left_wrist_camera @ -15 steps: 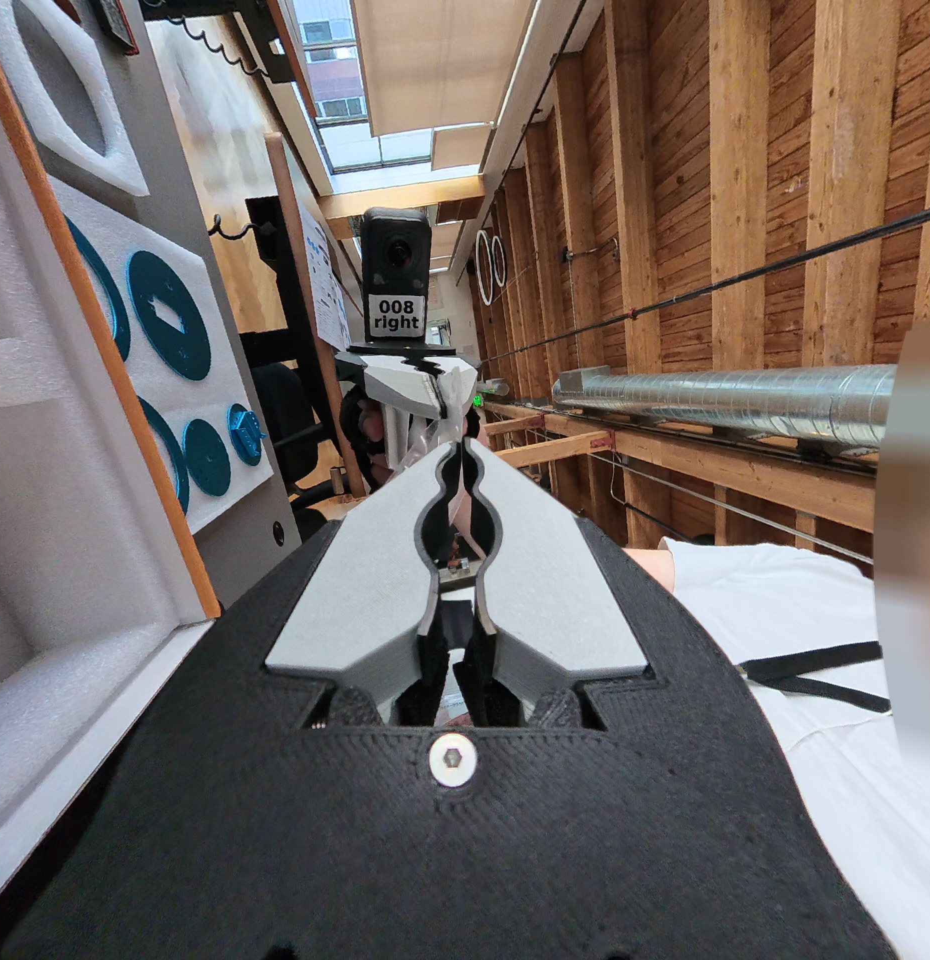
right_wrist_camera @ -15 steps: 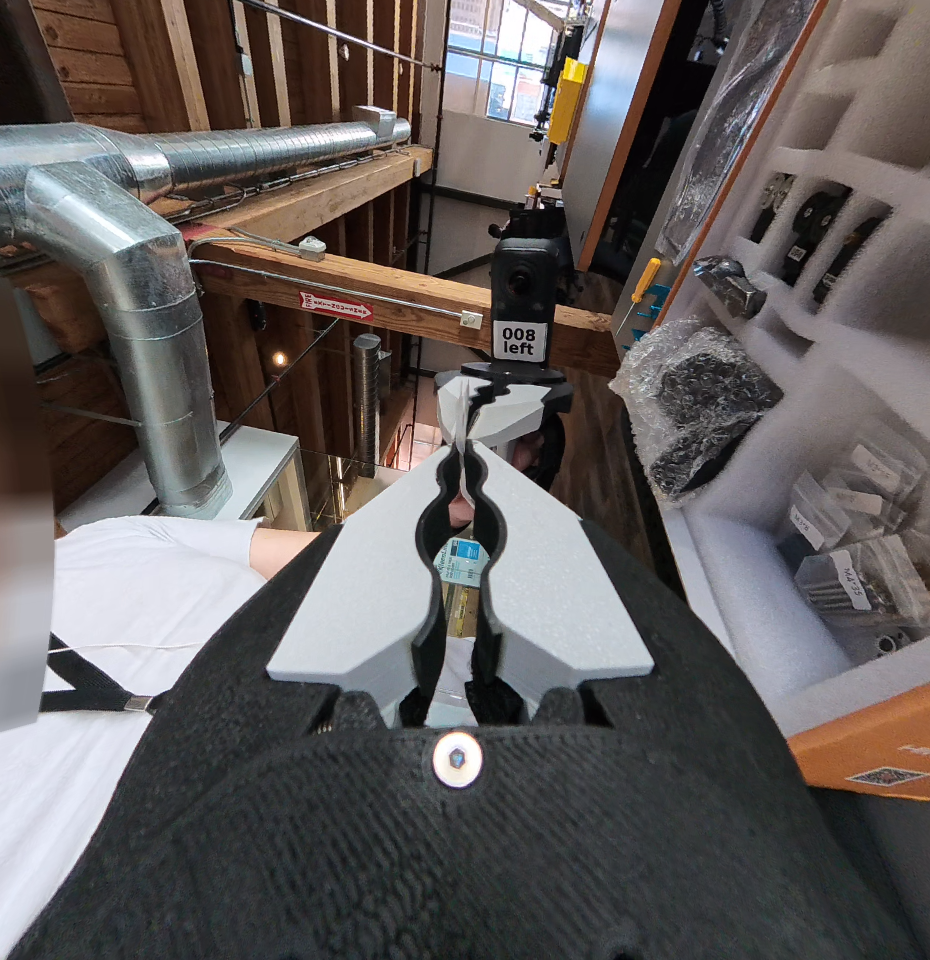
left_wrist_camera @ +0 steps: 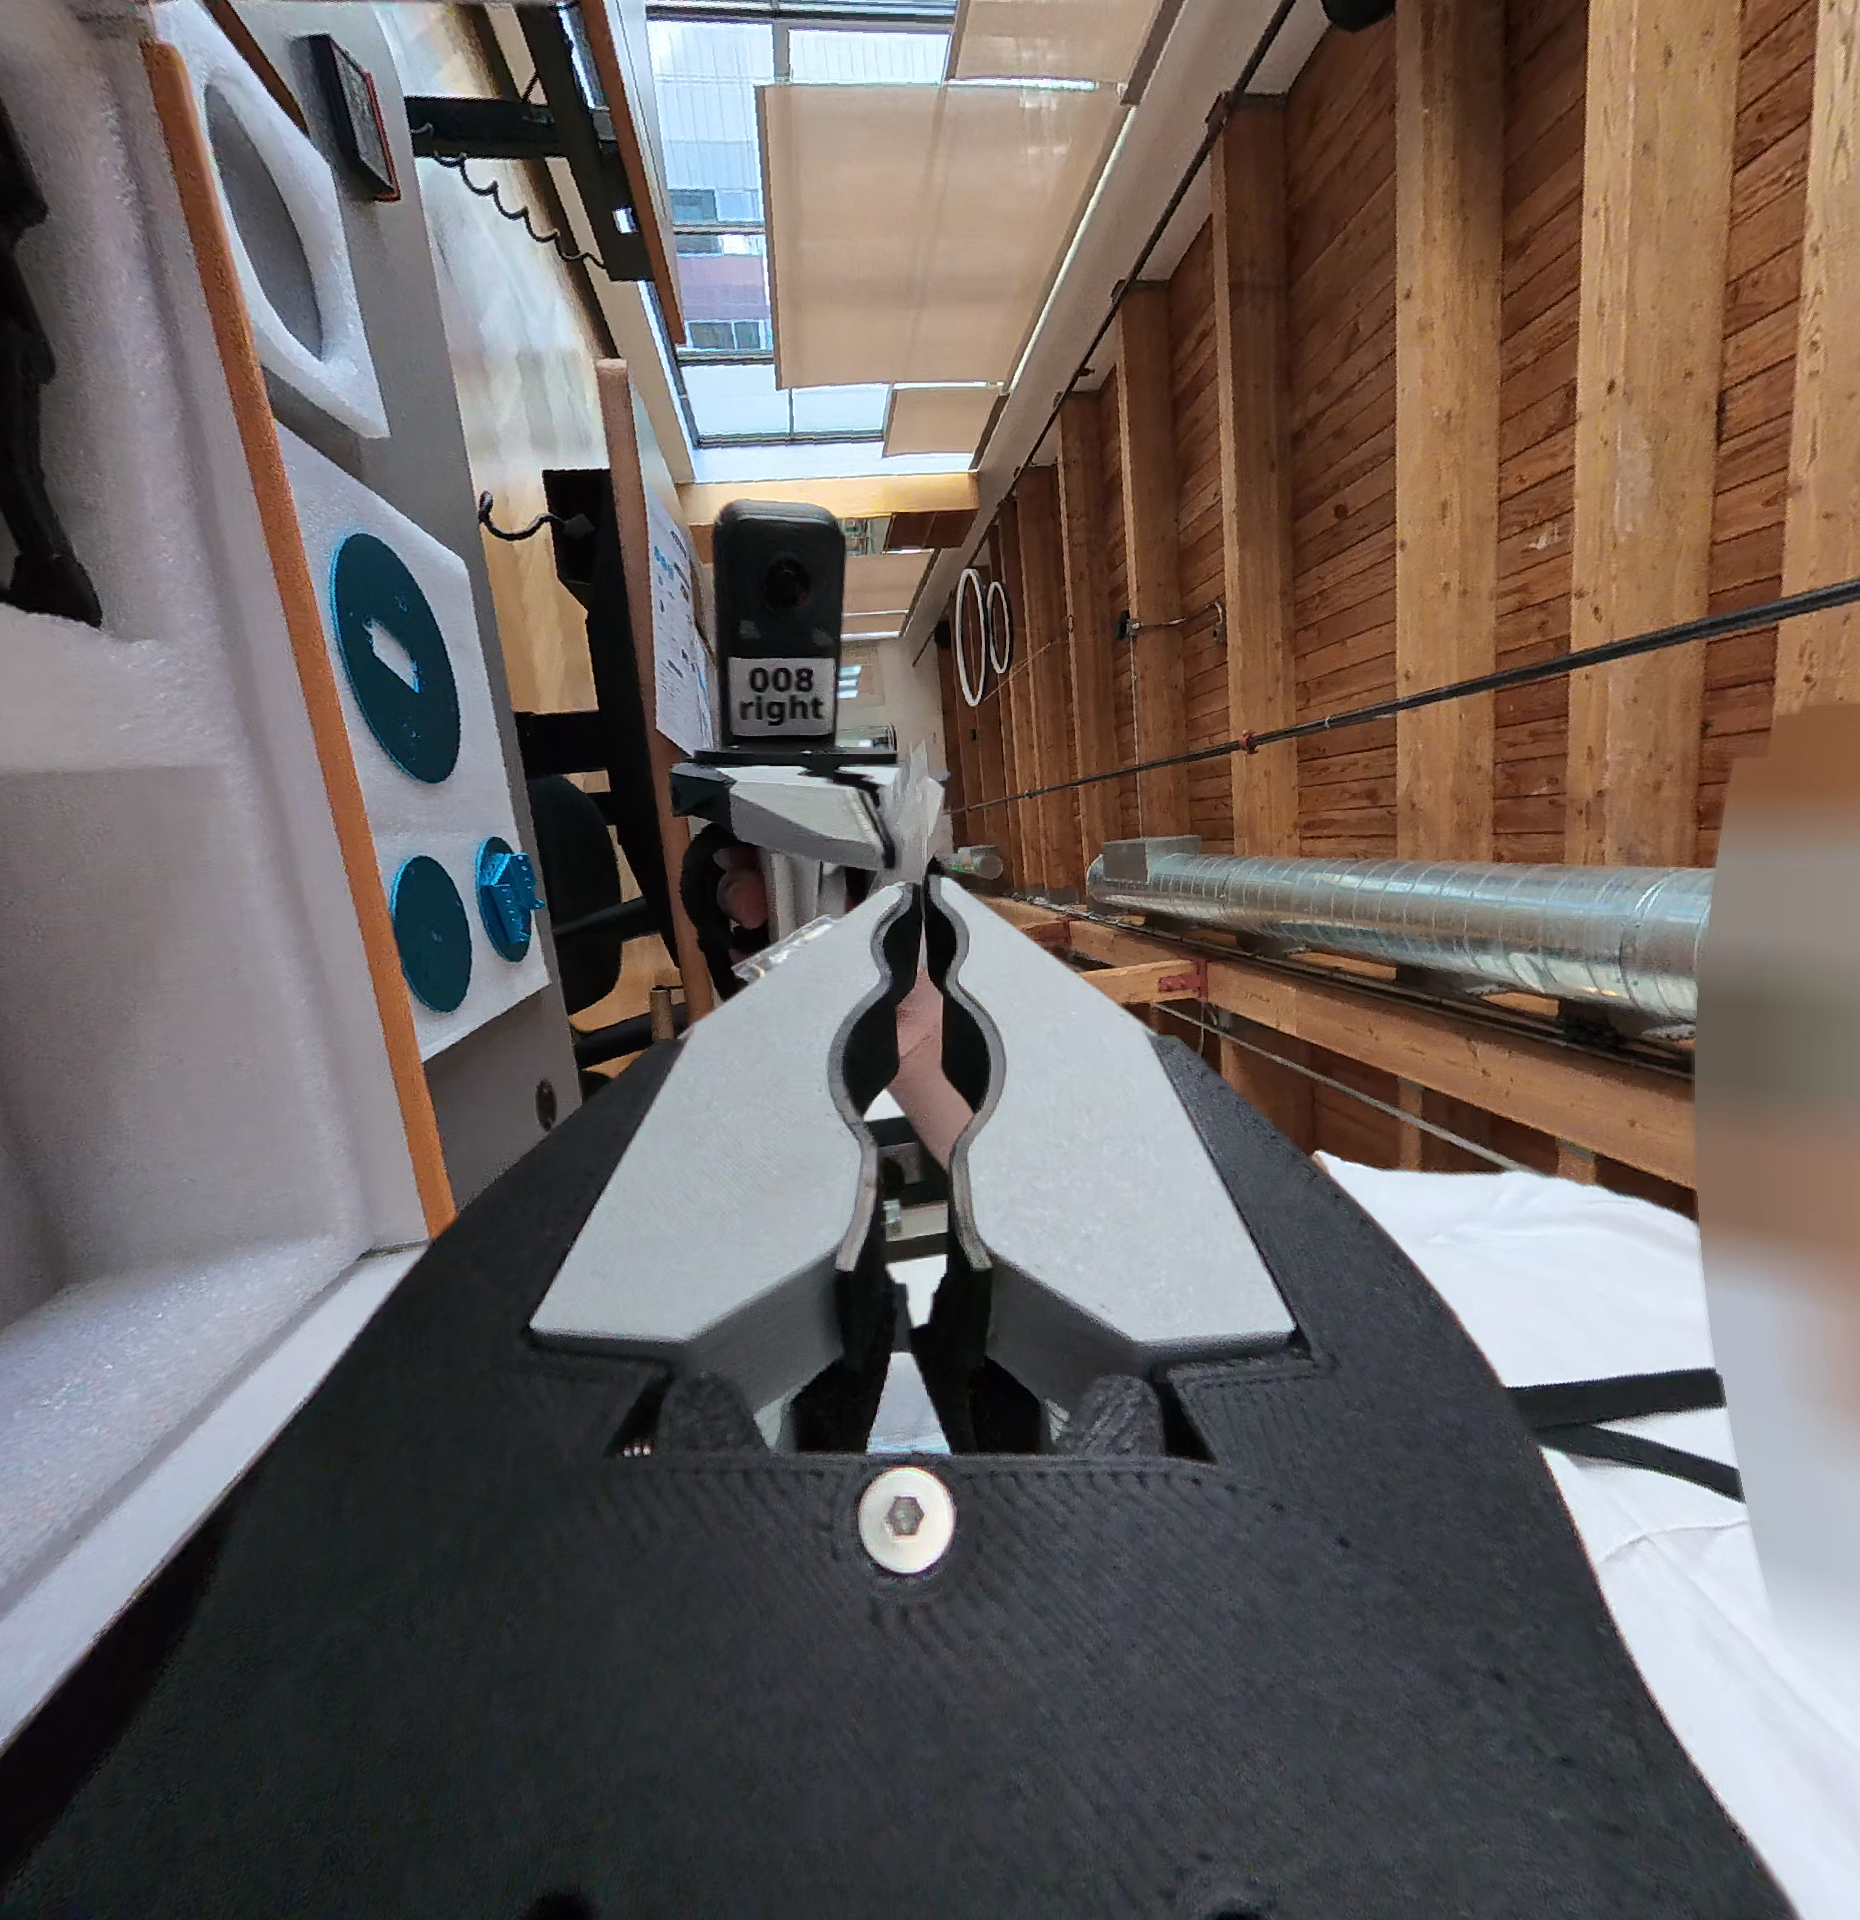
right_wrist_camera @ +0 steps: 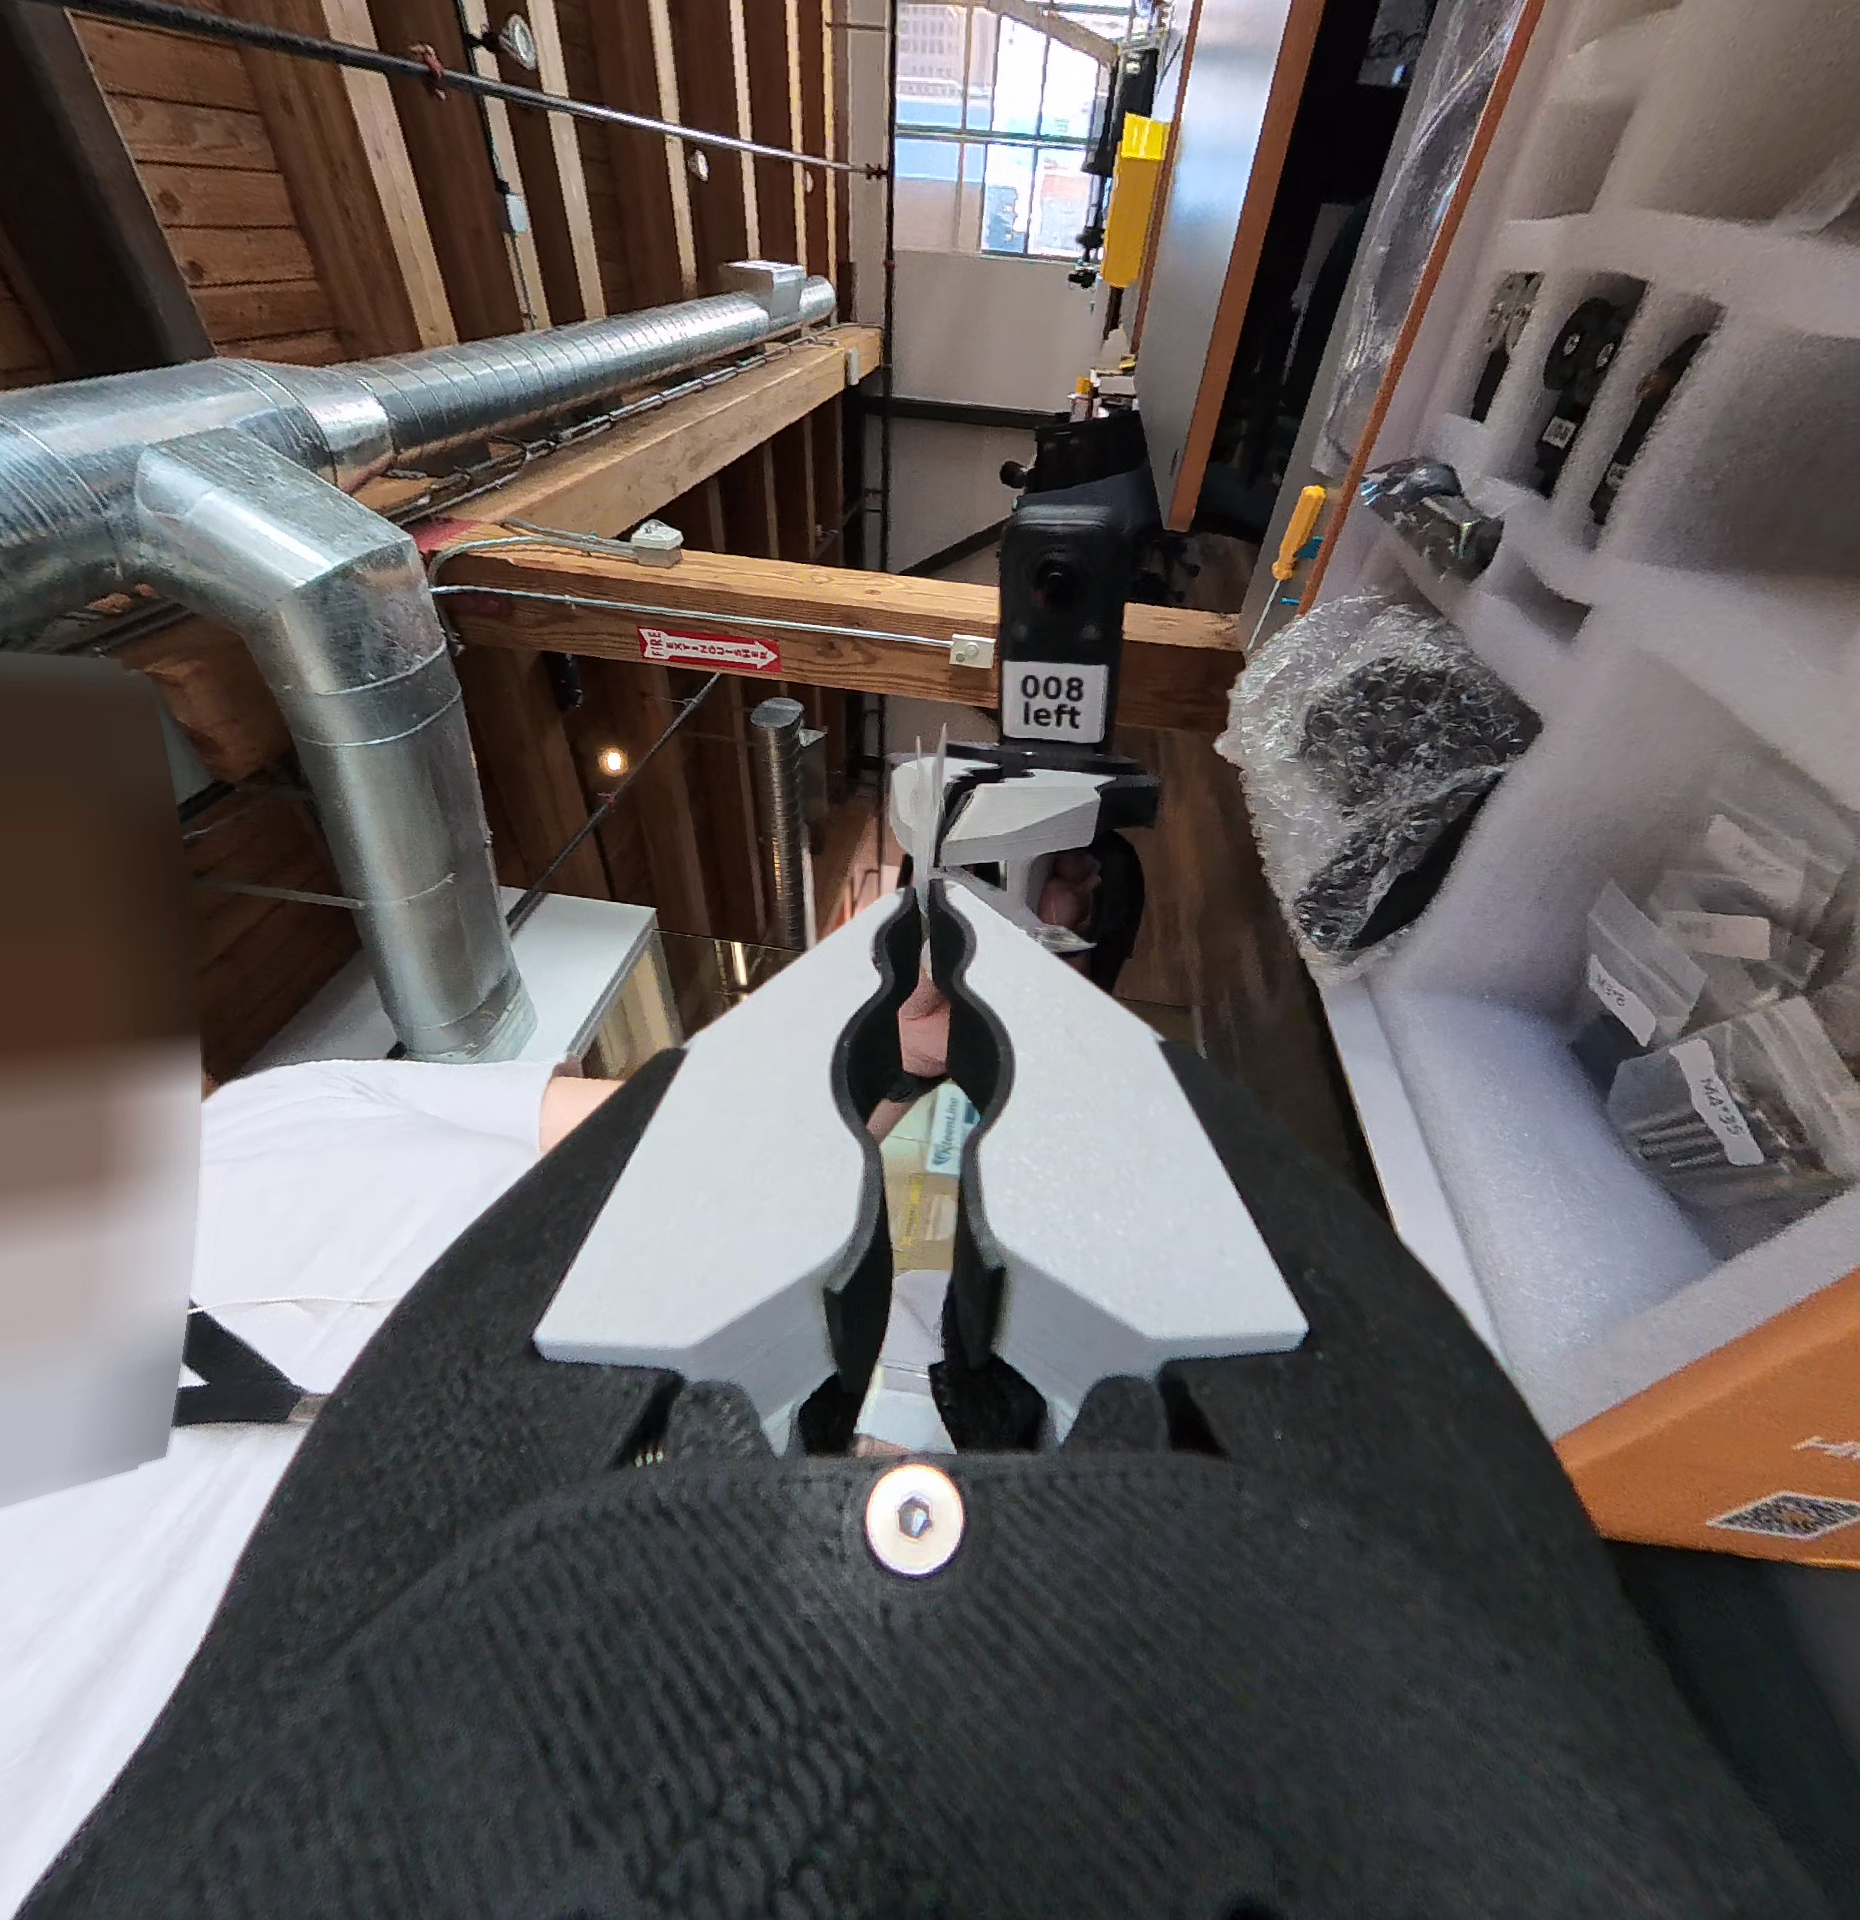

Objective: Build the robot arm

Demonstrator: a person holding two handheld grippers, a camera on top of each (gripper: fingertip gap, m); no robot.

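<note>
While the two grippers are facing each other tip to tip, a small clear plastic bag (left_wrist_camera: 913, 821) is being pinched between them. The left gripper (left_wrist_camera: 922, 896) is showing its grey fingers (left_wrist_camera: 760, 1122) closed down to a thin slit at the tips, and the crumpled bag is sticking out just beyond them, against the tips of the right gripper (left_wrist_camera: 884, 821) opposite. In the right wrist view, the right gripper (right_wrist_camera: 924, 902) is closed the same way, with a white sliver of the bag (right_wrist_camera: 934, 821) running from its tips up into the left gripper (right_wrist_camera: 947, 800). Both seem to be gripping the bag, though the exact contact at the tips is too small to be sure of.

A hand (right_wrist_camera: 1071, 894) is holding the left gripper's handle, and another hand (left_wrist_camera: 744, 894) is holding the right one. A person in a white shirt (left_wrist_camera: 1508, 1278) is standing beside them.

A foam-lined case (left_wrist_camera: 126, 935) is lying to the left gripper's side, with blue discs (left_wrist_camera: 396, 660) set in a foam sheet nearby. In the right wrist view the case (right_wrist_camera: 1528, 1195) is holding a bubble-wrapped black part (right_wrist_camera: 1393, 769) and small labelled bags (right_wrist_camera: 1715, 1081). A silver duct (right_wrist_camera: 313, 582) is running along wooden beams (right_wrist_camera: 801, 613).
</note>
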